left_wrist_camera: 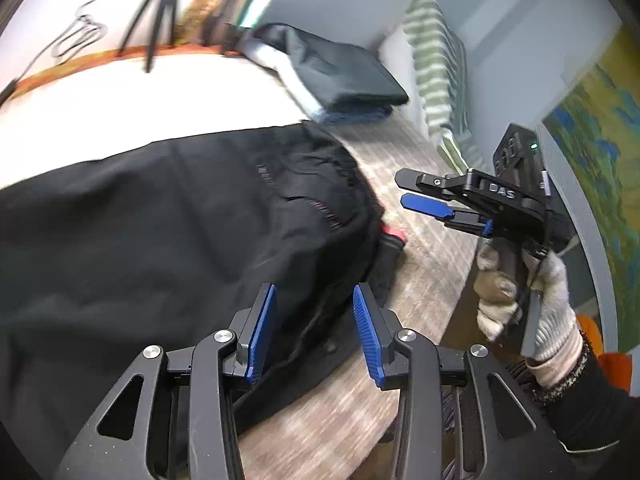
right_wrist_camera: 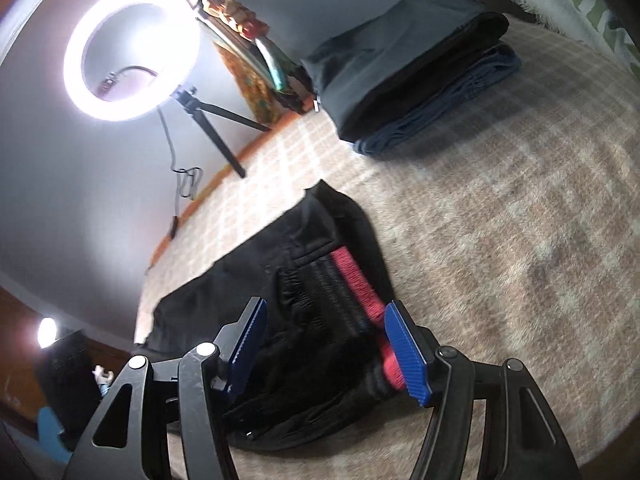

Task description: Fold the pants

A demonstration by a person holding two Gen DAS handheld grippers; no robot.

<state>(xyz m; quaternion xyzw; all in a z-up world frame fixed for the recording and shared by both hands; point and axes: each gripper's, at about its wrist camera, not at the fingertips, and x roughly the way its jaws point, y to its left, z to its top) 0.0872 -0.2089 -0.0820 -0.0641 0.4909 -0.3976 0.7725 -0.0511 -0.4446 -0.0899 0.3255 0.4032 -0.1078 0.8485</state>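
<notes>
Blue-padded left gripper [left_wrist_camera: 314, 330] hangs spread, empty, over black pants [left_wrist_camera: 180, 220] lying flat on the checked blanket [right_wrist_camera: 500, 240]. Right gripper [right_wrist_camera: 326, 348], also spread, hovers above their red waistband [right_wrist_camera: 362, 292]. Farther back sit folded clothes [right_wrist_camera: 408, 68] and a ring light [right_wrist_camera: 132, 50].

Between left fingers [left_wrist_camera: 264, 328]: black pants [left_wrist_camera: 168, 216] fill the gap beneath; no free passage there.
Right of left fingers: bare checked bed cover [left_wrist_camera: 424, 264], open up to the right gripper [left_wrist_camera: 416, 192] held above it.
Beyond left fingers: stack of folded clothes [left_wrist_camera: 340, 76] blocks the far edge.
Between right fingers [right_wrist_camera: 408, 352]: red waistband [right_wrist_camera: 360, 284] lies under the gap.
Right of right fingers: open bed cover.
Beyond right fingers, to the left: ring light [right_wrist_camera: 132, 48] on its tripod stands in the way.
</notes>
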